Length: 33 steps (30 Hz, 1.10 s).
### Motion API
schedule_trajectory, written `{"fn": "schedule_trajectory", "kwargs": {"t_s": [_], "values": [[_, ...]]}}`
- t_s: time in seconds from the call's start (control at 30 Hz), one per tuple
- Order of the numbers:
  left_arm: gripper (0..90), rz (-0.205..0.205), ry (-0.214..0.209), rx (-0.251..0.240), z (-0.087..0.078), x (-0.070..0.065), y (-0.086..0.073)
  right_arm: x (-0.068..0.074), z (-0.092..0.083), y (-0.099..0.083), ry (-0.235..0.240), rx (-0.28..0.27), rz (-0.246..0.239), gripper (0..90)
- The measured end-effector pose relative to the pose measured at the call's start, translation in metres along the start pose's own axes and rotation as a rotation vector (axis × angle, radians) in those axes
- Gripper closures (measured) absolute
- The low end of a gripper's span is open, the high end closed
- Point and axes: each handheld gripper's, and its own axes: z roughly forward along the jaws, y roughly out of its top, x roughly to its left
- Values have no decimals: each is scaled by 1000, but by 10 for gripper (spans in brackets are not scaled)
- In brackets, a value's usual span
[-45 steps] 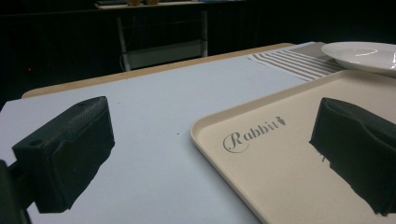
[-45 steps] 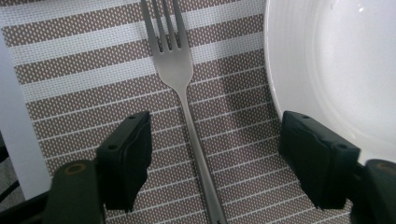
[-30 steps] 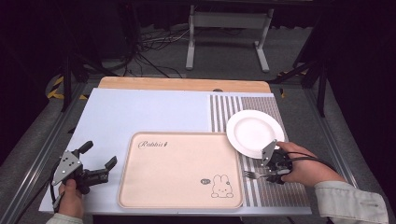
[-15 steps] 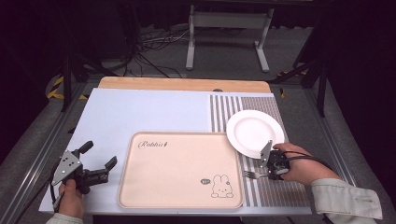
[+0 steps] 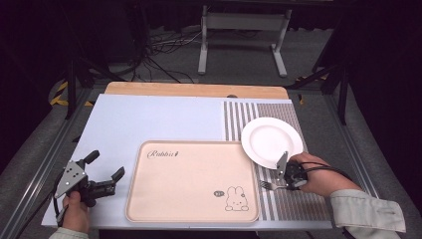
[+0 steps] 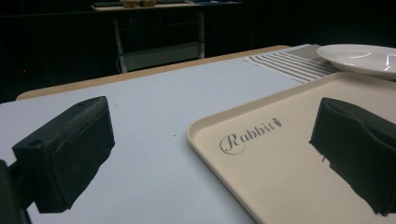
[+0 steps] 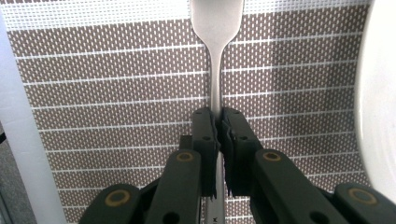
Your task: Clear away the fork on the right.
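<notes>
A silver fork (image 7: pixel 215 28) lies on the striped brown placemat (image 7: pixel 116 93), its tines pointing toward the tray in the high view (image 5: pixel 266 185). My right gripper (image 7: pixel 218 121) has just been closing and is now shut on the fork's handle, pads pressed on both sides; in the high view it (image 5: pixel 284 180) sits just below the white plate (image 5: pixel 271 139). My left gripper (image 5: pixel 106 165) rests at the table's front left, open with nothing between its jaws (image 6: pixel 215 126), and points across the beige rabbit tray (image 6: pixel 289 154).
The beige tray (image 5: pixel 191 181) lies at the front middle on the pale blue table top (image 5: pixel 149 119). The white plate (image 7: pixel 378 93) is close beside the right gripper. A wooden strip (image 5: pixel 194 89) edges the far side, with a metal stand (image 5: pixel 244 35) beyond.
The right gripper's jaws have drawn together onto the fork handle. Both hands have stayed where they were.
</notes>
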Motion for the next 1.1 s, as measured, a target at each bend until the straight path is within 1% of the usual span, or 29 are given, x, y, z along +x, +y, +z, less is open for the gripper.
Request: {"fn": "schedule_trajectory", "kwargs": {"t_s": [0.1, 0.17, 0.2, 0.3, 0.43, 0.47, 0.53, 0.6, 0.63, 0.7, 0.87, 1.1], "values": [[3, -3, -1, 0, 0, 0, 0, 0, -1, 0, 6, 6, -2, 852], [3, -3, 0, 0, 0, 0, 0, 1, 0, 0, 1, 2, -5, 854], [3, -2, 0, 0, 0, 0, 0, 1, 0, 1, 0, 8, -9, 854], [3, -2, -1, 0, 0, 0, 0, 0, 0, 0, 3, 5, 13, 854], [3, -2, -1, 2, 0, 0, 0, -1, -1, -1, 2, -3, 17, 855], [3, -2, -1, 2, 0, 0, 0, 0, -1, -2, -3, -10, 26, 855], [3, -2, -1, 2, 0, 1, 0, -1, -5, -2, -8, -18, 21, 856], [3, 0, 0, 1, 0, 0, 0, 1, -9, -3, -16, -35, 32, 856], [3, 0, 0, 1, 0, 0, 0, 1, -9, -3, -16, -35, 32, 856], [3, 3, -1, 3, 0, 0, 0, 1, -15, -2, -20, -42, 30, 856], [3, 3, -1, 4, -1, 1, 1, 1, -27, -2, -47, -87, 36, 856], [3, 2, 0, 1, -1, 1, 1, 2, -39, -2, -74, -120, 45, 856]]}}
